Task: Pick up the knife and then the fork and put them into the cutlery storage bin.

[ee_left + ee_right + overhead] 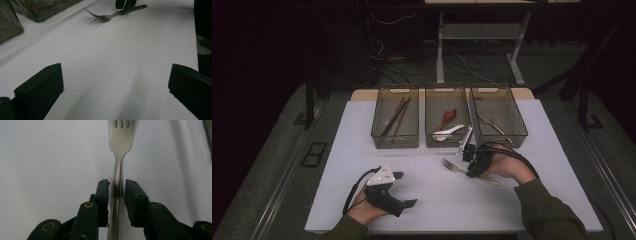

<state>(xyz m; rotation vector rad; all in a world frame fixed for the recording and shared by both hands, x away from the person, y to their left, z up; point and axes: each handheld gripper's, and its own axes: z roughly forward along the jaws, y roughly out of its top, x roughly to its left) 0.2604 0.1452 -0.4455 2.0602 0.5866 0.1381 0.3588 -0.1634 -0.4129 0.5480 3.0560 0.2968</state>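
A metal fork (451,166) lies flat on the white table (362,150), in front of the bins, tines toward the left. My right gripper (472,173) reaches down over its handle. In the right gripper view the fork (121,142) runs straight away from me, and its handle passes between the two black pads of my right gripper (117,185) with a thin gap on the right side, so the jaws stand narrowly open around it. My left gripper (407,189) rests near the front left, jaws wide open and empty. From the left gripper (116,82) the fork (105,17) lies far ahead.
Three clear bins stand in a row at the back. The left bin (396,90) holds chopsticks (396,117), the middle bin (446,90) holds a red spoon (448,117) and a white spoon (451,132), and the right bin (492,90) holds metal cutlery (493,125).
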